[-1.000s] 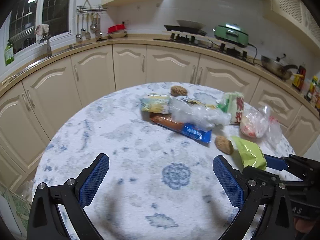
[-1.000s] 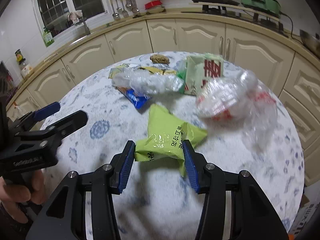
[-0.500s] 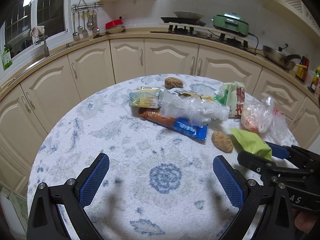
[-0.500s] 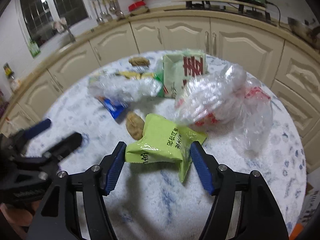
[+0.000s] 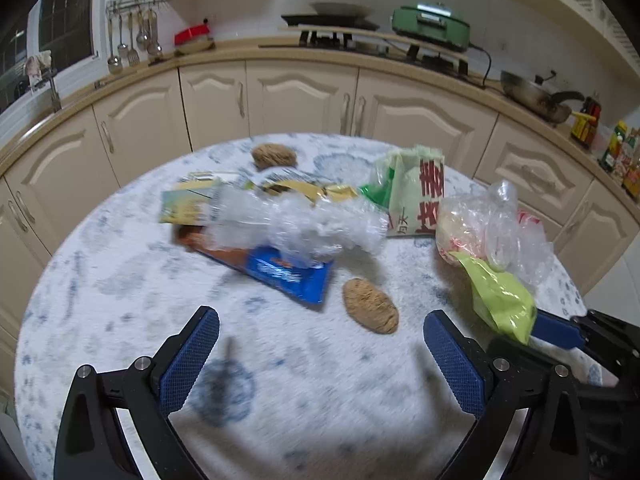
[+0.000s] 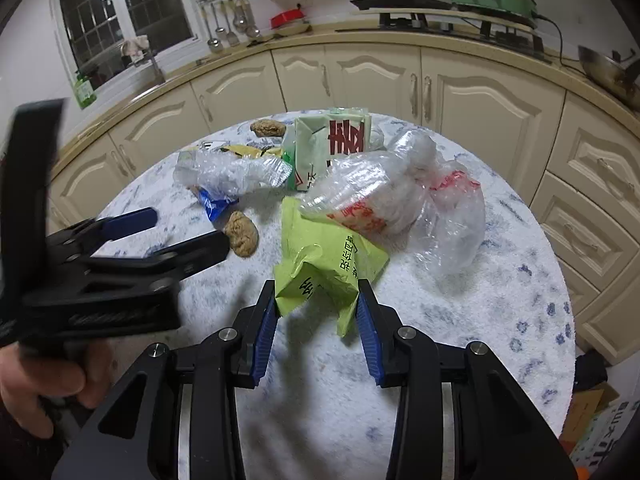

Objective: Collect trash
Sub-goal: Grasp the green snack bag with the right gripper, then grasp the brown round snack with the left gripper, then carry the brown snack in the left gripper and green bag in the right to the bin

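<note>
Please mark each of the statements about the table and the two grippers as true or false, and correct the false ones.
1. The right gripper pinches the lime-green snack bag. True; its jaws have just been closing on it.
2. The left gripper holds the brown lump. False: its jaws stand wide open and the lump lies on the table beyond them.
3. A crumpled clear wrapper lies over part of the blue packet. True.
4. The table is bare wood. False: it has a white cover with blue patterns.
5. The green electric pot stands on the table. False: it is on the counter behind.
</note>
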`<state>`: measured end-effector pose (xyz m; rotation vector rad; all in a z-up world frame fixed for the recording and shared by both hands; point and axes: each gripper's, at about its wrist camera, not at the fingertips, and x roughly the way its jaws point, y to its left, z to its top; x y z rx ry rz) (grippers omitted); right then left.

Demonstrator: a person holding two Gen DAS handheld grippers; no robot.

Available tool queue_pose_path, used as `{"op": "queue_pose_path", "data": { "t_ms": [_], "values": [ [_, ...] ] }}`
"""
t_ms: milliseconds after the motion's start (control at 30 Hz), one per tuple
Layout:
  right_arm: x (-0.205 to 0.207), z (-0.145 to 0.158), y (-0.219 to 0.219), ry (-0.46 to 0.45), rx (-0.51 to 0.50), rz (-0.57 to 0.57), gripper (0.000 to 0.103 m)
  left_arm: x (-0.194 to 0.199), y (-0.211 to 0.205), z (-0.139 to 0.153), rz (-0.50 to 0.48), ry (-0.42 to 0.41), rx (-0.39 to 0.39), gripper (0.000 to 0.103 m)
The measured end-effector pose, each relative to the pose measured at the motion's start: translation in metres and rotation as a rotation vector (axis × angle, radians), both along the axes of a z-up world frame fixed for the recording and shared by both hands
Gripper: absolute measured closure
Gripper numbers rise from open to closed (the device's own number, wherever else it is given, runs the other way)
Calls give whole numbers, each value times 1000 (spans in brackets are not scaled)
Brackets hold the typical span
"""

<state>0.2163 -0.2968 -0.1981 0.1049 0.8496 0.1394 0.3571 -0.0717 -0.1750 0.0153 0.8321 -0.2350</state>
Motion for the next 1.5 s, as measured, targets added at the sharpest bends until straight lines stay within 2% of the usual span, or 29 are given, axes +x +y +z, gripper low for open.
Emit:
{"op": "queue_pose_path", "data": {
  "t_ms": [33,100,167,233,267,300,400,567,667,733,933,1233,1500],
  "values": [
    [0,0,-2,2,4,7,64,5,-3,-3,-2,12,2,7],
    [-1,-1,-4,9,4,29,62,16,-11,-10,-5,56,22,20],
    [-3,-2,-5,18,5,44,59,23,-16,-11,-1,58,36,22],
    [-5,-1,-8,18,15,47,53,28,-21,-12,-1,56,54,26],
    [-6,-1,-9,17,16,43,52,29,-23,-11,-6,48,57,38],
    [-6,-1,-11,13,18,37,50,28,-24,-10,-13,40,48,55],
    [-6,1,-14,3,37,23,47,27,-24,-10,-37,37,22,80],
    [4,0,-8,6,47,1,44,17,-12,-11,-54,45,-26,80],
    [15,-9,0,54,29,3,43,10,-3,-11,-57,45,-43,81],
    [16,-8,1,40,30,7,60,1,3,-9,-55,44,-51,81],
    [5,-5,4,24,32,15,70,-22,22,0,-47,30,-88,81],
    [-28,18,10,-50,47,26,70,-61,31,30,-55,-37,-114,80],
    [-62,56,6,-145,54,-3,70,-103,27,74,-95,-141,-130,80]
  ]
}}
